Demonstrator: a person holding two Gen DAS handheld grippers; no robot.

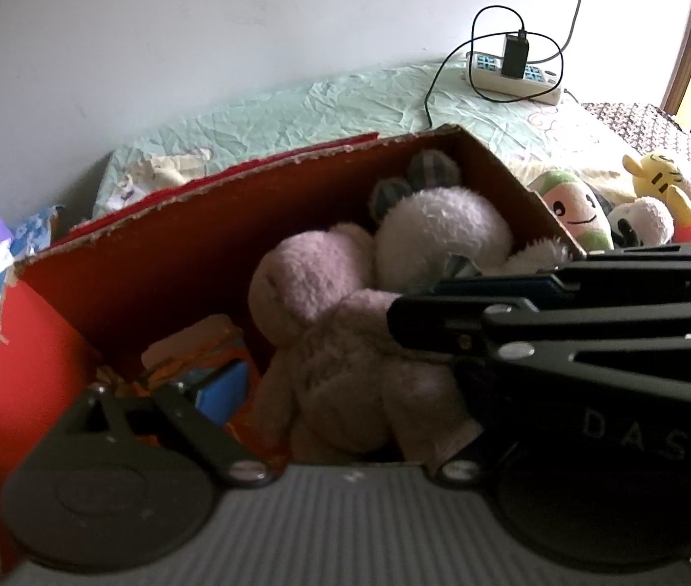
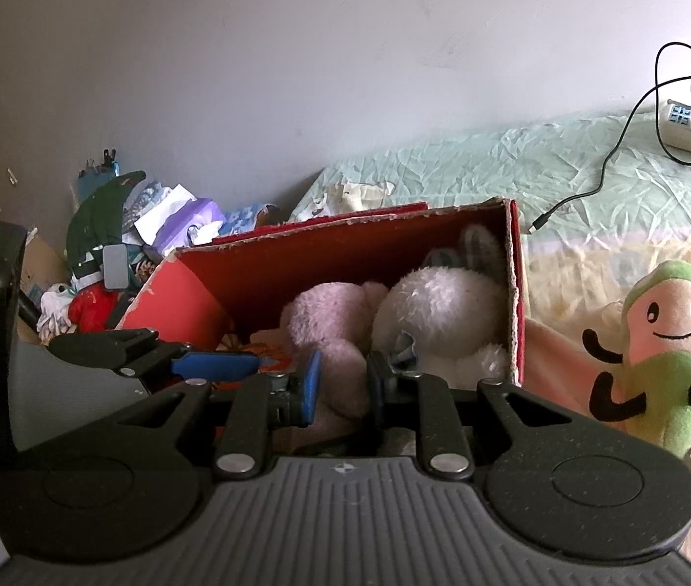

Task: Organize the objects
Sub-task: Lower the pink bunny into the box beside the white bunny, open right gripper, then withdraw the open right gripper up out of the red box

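Note:
A red cardboard box stands open on the bed. Inside lie a pink plush toy, a white plush toy and an orange and blue item. My right gripper is closed on the lower part of the pink plush, its blue pads pressing it from both sides. It also shows in the left wrist view, entering from the right. My left gripper is open over the box's near edge, only partly visible; it shows at the left in the right wrist view.
A green-and-pink smiling plush, a yellow plush and a white plush lie on the bed right of the box. A power strip with charger and cable sits at the bed's far side. Clutter is piled left of the box.

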